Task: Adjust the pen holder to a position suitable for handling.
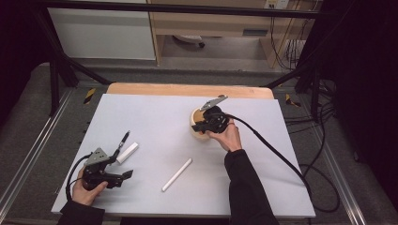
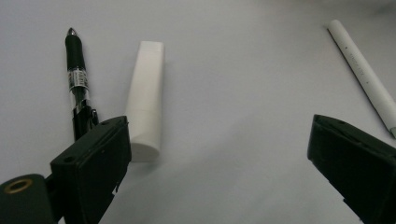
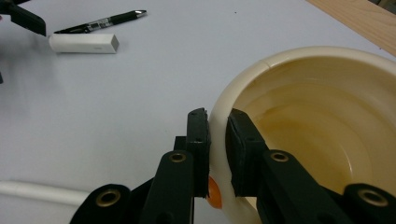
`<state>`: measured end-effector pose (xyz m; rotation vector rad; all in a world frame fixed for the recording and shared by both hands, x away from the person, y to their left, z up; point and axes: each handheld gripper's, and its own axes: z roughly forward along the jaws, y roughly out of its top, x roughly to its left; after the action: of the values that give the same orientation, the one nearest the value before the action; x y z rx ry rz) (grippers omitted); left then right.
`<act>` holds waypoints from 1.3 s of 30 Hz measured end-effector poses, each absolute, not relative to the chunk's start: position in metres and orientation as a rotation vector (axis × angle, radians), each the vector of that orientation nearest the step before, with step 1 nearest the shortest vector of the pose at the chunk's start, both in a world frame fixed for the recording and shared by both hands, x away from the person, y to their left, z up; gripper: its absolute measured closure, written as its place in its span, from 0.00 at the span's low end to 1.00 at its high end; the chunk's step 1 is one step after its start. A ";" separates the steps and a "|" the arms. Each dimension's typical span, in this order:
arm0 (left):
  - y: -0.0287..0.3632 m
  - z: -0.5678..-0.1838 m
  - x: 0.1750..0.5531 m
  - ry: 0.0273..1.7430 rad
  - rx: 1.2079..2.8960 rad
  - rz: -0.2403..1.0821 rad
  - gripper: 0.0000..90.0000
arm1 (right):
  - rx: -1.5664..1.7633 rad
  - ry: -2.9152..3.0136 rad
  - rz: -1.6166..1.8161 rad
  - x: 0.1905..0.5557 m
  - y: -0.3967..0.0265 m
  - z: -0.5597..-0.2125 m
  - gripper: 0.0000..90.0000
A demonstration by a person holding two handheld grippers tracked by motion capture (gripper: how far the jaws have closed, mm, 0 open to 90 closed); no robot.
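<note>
Cream plastic sits between the jaws of the right gripper point(image 3: 217, 154): one black pad presses on the outside of the bowl point(image 3: 327, 121) and the other on the inside, so the wall just below the rim is pinched tight, with a small orange mark showing on the outer wall below the pads. That bowl is empty, glossy inside, and stands upright on the white sheet point(image 1: 155, 122) toward its far side, near the bare wooden edge of the table point(image 1: 187, 89). In the high view the right gripper point(image 1: 202, 125) lies across the near side of the bowl point(image 1: 197, 117), held by the person's right hand point(image 1: 230, 136) in a dark sleeve. Over at the near left of the sheet, the left gripper point(image 2: 219, 158) has its jaws spread wide with only bare sheet between them. Just beyond its one jaw lie a white cap-shaped piece point(image 2: 145, 102) and, beside that, a black pen point(image 2: 77, 79), side by side and barely apart. A white stick point(image 2: 364, 74) lies well apart from them, toward the middle of the sheet and nearer the other jaw.
</note>
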<state>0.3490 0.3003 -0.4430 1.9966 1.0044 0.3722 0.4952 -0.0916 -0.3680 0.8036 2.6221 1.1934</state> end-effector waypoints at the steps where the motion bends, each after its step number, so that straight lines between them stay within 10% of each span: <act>1: 0.300 -0.443 0.349 1.004 1.997 0.372 0.07 | 0.801 2.623 1.200 0.494 -0.092 -0.366 0.89; 39: 0.298 -0.443 0.348 0.999 2.006 0.369 0.07 | 0.864 2.727 1.210 0.462 -0.077 -0.372 0.89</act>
<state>0.3483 0.2983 -0.4428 2.0059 0.9986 0.3692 0.4623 -0.0770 -0.3722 0.8642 2.7274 1.2098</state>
